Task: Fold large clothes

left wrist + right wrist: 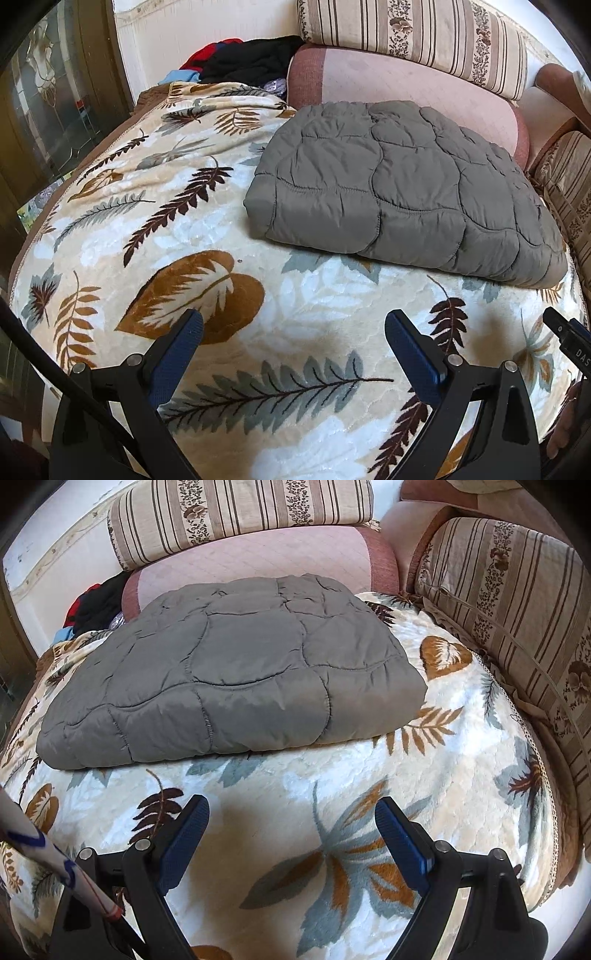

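I see the grey quilted garment (399, 188) lying folded on the leaf-print blanket (155, 229), its far edge against the pink cushion (406, 85). My left gripper (293, 325) and right gripper (291, 810) hover over bare blanket, jaws wide, holding nothing. A pile of dark and red clothes (243, 61) sits far left; striped cushions (517, 602) flank the right.

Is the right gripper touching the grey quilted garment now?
Apart. The right wrist view shows the right gripper open, with bare leaf blanket between its fingertips and the grey garment.
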